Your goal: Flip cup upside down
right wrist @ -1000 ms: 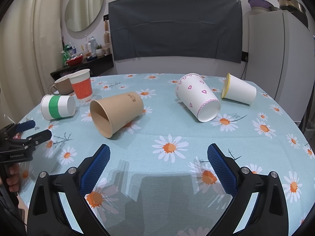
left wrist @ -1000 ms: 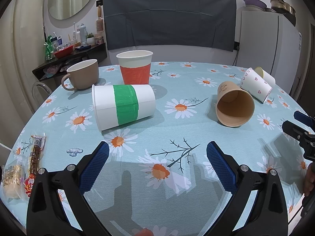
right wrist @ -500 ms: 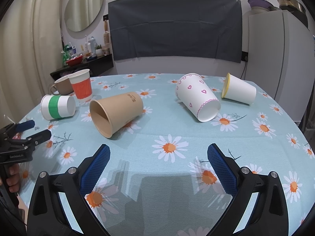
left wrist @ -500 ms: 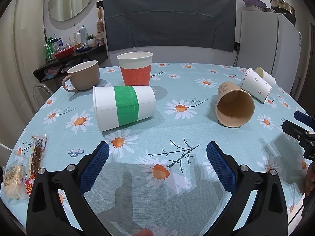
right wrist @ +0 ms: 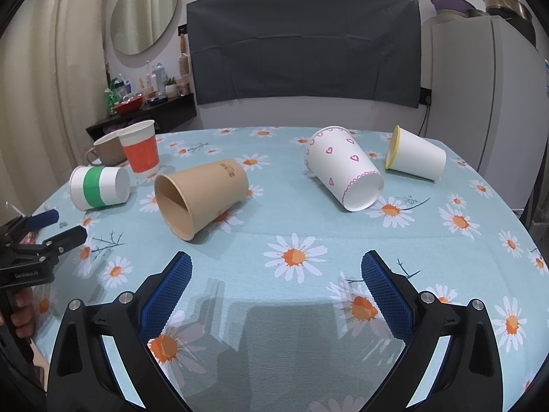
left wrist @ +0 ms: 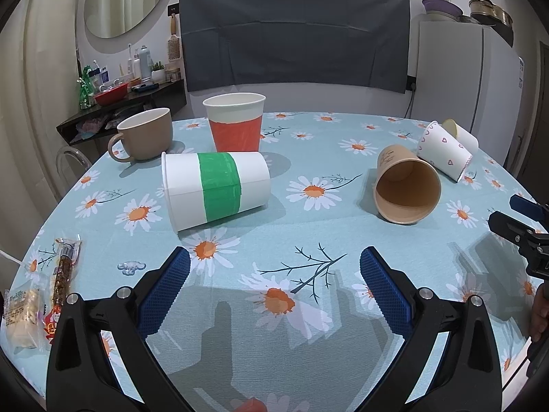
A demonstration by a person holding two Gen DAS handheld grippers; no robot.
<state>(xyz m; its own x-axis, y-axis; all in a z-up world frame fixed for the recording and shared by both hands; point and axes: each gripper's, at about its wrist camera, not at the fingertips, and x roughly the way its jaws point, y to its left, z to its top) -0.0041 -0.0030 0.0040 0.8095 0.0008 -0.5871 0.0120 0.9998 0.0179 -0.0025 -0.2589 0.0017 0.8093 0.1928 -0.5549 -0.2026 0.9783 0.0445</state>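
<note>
Several paper cups lie on their sides on the daisy tablecloth: a white cup with a green band [left wrist: 216,187] [right wrist: 99,188], a brown cup [left wrist: 406,185] [right wrist: 202,199], a white cup with pink hearts [right wrist: 345,171] [left wrist: 444,151] and a white cup with a yellow rim [right wrist: 415,158] [left wrist: 459,134]. A red and white cup [left wrist: 235,122] [right wrist: 140,151] stands upright. My left gripper [left wrist: 274,278] is open and empty, a short way in front of the green-band cup. My right gripper [right wrist: 276,281] is open and empty, short of the brown and heart cups.
A beige mug [left wrist: 145,135] stands upright beside the red cup. Snack packets [left wrist: 63,271] lie at the table's left edge. A dark shelf with bottles [left wrist: 120,92] stands behind left, a white fridge [left wrist: 463,75] behind right. The table edge curves round close to both grippers.
The left gripper has crept slightly forward toward the green-band cup. The right gripper and all the cups have stayed still.
</note>
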